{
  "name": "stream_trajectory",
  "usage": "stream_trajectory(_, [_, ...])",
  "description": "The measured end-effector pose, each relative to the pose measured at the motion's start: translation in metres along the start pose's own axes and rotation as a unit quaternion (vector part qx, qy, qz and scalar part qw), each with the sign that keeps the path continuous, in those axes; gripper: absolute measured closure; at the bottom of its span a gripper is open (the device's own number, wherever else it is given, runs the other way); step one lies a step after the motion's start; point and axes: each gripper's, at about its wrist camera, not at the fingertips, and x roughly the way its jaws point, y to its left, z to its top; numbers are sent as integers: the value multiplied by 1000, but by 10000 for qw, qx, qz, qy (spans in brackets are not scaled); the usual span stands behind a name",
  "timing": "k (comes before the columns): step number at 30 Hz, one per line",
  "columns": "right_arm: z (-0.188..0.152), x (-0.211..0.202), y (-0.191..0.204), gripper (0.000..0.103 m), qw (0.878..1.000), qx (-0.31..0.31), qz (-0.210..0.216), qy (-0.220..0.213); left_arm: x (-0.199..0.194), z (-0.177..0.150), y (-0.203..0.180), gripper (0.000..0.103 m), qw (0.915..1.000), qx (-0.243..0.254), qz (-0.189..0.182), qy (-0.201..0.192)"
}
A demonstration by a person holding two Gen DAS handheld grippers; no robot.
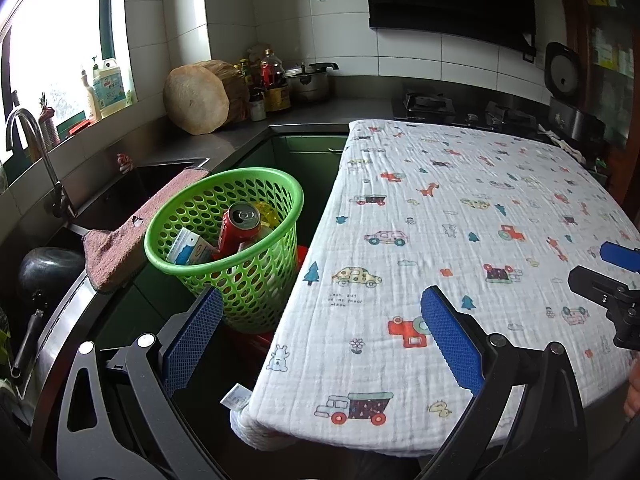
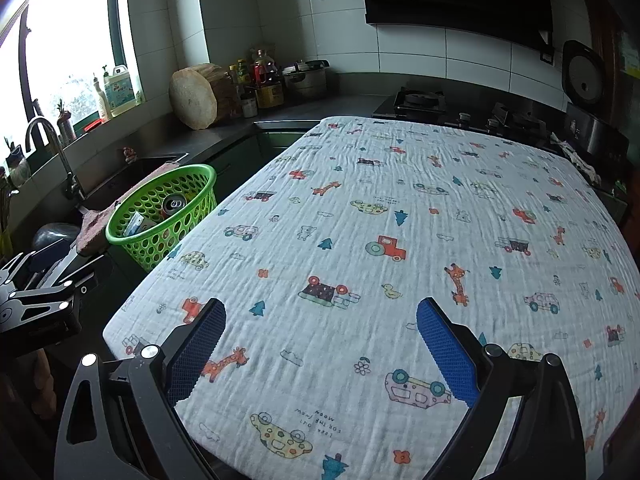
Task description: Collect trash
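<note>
A green perforated basket (image 1: 256,280) (image 2: 154,236) stands left of the table on something red. Inside it lie a red soda can (image 1: 240,226) (image 2: 173,205), a blue-and-white carton (image 1: 188,250) (image 2: 134,224) and something yellow (image 1: 268,212). My left gripper (image 1: 320,316) is open, straddling the table's left edge near the basket, with nothing between its blue pads. My right gripper (image 2: 320,320) is open over the tablecloth, holding nothing. In the left wrist view the right gripper (image 1: 612,276) shows at the right edge; in the right wrist view the left gripper (image 2: 40,292) shows at the left edge.
A table under a white cloth printed with cars and giraffes (image 1: 460,240) (image 2: 400,260) fills the middle. A sink with tap (image 1: 36,152) and a pink rag (image 1: 132,232) lie left. A chopping block (image 1: 200,98), bottles, a pot and a stove (image 1: 464,114) line the counter behind.
</note>
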Motion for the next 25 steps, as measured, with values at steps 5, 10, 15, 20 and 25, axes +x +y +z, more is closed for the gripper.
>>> stream_trajectory(5, [0, 0, 0, 10, 10000, -1, 4, 2, -1, 0, -2, 5, 10000, 36, -17, -3])
stream_trajectory(10, [0, 0, 1, 10, 10000, 4, -6, 1, -2, 0, -1, 5, 10000, 44, 3, -49])
stream_trajectory(15, [0, 0, 1, 10, 10000, 0, 0, 1, -2, 2, -1, 5, 10000, 61, 34, -60])
stream_trajectory(20, [1, 0, 0, 10, 10000, -12, 5, 1, -1, 1, -1, 5, 10000, 73, 25, -40])
stream_trajectory(25, [1, 0, 1, 10, 10000, -22, 8, -2, -1, 0, -1, 5, 10000, 49, 23, -24])
